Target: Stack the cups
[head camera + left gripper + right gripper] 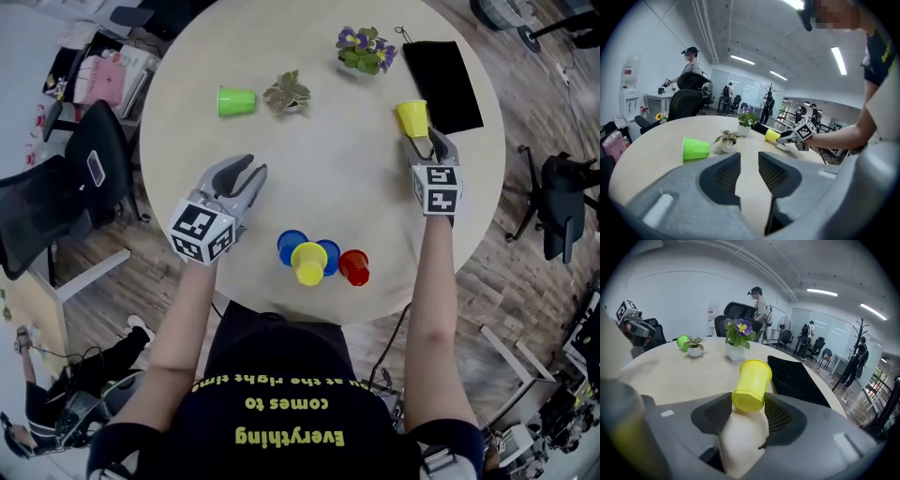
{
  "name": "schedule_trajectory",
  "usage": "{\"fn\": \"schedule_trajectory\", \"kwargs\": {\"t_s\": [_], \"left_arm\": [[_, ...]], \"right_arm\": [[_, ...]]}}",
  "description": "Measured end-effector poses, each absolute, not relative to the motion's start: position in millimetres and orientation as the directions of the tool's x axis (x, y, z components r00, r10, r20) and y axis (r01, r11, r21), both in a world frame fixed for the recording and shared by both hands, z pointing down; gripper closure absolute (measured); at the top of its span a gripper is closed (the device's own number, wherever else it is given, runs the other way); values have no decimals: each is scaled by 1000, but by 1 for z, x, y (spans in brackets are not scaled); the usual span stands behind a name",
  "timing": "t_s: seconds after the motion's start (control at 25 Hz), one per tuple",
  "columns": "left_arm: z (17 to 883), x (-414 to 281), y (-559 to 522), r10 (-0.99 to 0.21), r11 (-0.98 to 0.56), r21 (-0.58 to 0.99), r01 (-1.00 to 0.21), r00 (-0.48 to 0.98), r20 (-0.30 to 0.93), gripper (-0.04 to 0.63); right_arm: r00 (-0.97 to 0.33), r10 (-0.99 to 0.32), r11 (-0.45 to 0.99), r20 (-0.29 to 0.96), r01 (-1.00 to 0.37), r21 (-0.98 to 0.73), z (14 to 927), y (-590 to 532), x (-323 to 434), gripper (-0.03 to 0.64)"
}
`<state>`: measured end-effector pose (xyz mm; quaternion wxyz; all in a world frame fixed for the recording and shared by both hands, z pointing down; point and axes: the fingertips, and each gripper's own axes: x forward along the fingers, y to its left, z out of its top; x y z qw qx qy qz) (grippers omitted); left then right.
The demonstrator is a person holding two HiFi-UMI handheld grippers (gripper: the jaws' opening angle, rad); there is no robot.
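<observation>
Along the near edge of the round beige tabletop (356, 178) sits a tight bunch of plastic cups: two blue plastic cups (292, 246), a yellow plastic cup (309, 262) in front of them, and a red plastic cup (354, 267) on the right of the group.

Just beyond, toward the left edge, the left tongs (253, 173) hang above the bare surface. Its two jaws stand a narrow gap apart, and the left gripper view shows only tabletop between them; they touch nothing.

Toward the right edge, the right tongs (424, 136) reach farther in. A second yellow cup (412, 117) lies on its side with its base toward the tongs and its mouth toward the far edge. The right gripper view shows that base (751, 384) sitting between the jaws, with both ribbed pads against its sides, so the tongs grip it while standing fairly wide.

Farther in, on the left half, a lime-green plastic cup (236, 100) lies on its side, and a small potted plant with pale leaves (288, 94) stands just beside it. Near the far edge stand a pot of purple flowers (364, 49) and, to its right, a flat black pouch (442, 84).
</observation>
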<state>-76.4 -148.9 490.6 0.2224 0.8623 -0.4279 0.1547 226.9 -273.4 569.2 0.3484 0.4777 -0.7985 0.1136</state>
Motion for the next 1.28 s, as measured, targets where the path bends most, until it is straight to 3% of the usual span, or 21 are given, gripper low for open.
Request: {"fn": "schedule_trajectory", "kwargs": {"t_s": [0.56, 1.28], "left_arm": [[465, -66, -129, -651, -595, 247, -765, 638, 411, 472], [456, -67, -88, -615, -648, 246, -720, 686, 389, 472]], "right_arm": [[-396, -558, 623, 729, -781, 52, 533, -99, 185, 388], [-292, -427, 681, 856, -727, 91, 545, -24, 163, 385]]}}
